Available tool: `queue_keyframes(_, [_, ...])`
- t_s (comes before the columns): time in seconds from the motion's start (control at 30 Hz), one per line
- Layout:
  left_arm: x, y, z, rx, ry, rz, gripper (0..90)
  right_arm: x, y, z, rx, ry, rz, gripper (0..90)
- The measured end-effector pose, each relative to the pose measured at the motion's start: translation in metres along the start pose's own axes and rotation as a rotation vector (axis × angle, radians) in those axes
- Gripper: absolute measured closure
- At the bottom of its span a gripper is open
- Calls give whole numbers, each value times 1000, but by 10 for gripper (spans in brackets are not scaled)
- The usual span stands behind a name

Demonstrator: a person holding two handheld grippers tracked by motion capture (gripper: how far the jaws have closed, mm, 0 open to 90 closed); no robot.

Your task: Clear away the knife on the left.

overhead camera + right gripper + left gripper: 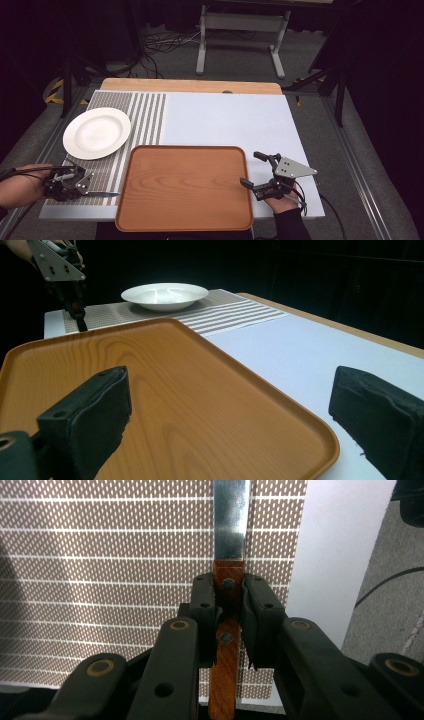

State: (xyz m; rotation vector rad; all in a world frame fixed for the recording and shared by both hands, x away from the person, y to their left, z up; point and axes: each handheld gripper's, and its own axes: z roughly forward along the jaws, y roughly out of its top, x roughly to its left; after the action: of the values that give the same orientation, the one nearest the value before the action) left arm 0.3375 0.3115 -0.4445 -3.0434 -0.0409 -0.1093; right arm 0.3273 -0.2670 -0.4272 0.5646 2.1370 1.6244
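Left hand-held gripper [85, 186]: low at the near left corner of the bench, over the striped placemat [145, 117], its jaws pressed onto the wooden handle of a knife [227, 600].
Knife: handle runs back between the two jaws, one rivet right at the pinch; the steel blade sticks out ahead of the jaws, lying flat over the placemat and pointing toward the tray [145, 220].
Right hand-held gripper [254, 170]: at the tray's near right corner, jaws spread wide with nothing between them, one over the tray's wood and the other over the white bench [225, 120].
Plate [96, 133]: white, on the placemat, beyond the left hand-held gripper and apart from the knife.
Tray: bare, just beside the blade tip.
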Motion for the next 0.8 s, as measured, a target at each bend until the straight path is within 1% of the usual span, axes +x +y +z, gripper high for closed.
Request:
queue_keyframes(0.07, [1,-1,-2,-4,4,-2,777,0,0,0,0,1,1,41])
queue_keyframes(0.1, [1,-1,-4,4,6,-7,777,0,0,0,-1,1,2,41])
queue_keyframes(0.13, [2,-3,-4,-19,2,-23,778,0,0,0,-1,2,4,41])
queue_keyframes(0.17, [3,-4,-5,-13,8,-25,778,-1,0,0,-5,5,8,41])
queue_keyframes(0.23, [4,-6,-9,-7,13,-43,778,0,0,0,-5,4,8,41])
queue_keyframes(0.27, [4,-7,-11,-13,14,-57,778,0,0,0,-6,5,8,41])
queue_keyframes(0.3, [5,-8,-13,-30,8,-69,778,0,0,0,-8,4,10,41])
queue_keyframes(0.33, [5,-8,-15,-30,15,-69,778,0,0,0,-8,4,10,41])
queue_keyframes(0.4, [7,-11,-22,-57,7,-100,778,-1,0,0,-7,3,10,41])
queue_keyframes(0.5, [8,-13,-29,-67,12,-152,778,-1,0,0,-5,5,12,41])
queue_keyframes(0.57, [9,-15,-33,-88,15,-175,778,-1,0,0,-7,6,15,41])
queue_keyframes(0.67, [11,-14,-40,-106,16,-199,778,-1,0,-1,-9,4,15,41])
queue_keyframes(0.73, [11,-13,-44,-127,14,-237,777,-1,0,-1,-9,1,14,42])
queue_keyframes(0.77, [12,-12,-47,-149,10,-281,777,0,0,-1,-12,-4,9,44])
queue_keyframes(0.8, [12,-11,-49,-152,10,-295,777,0,1,-1,-15,-7,2,44])
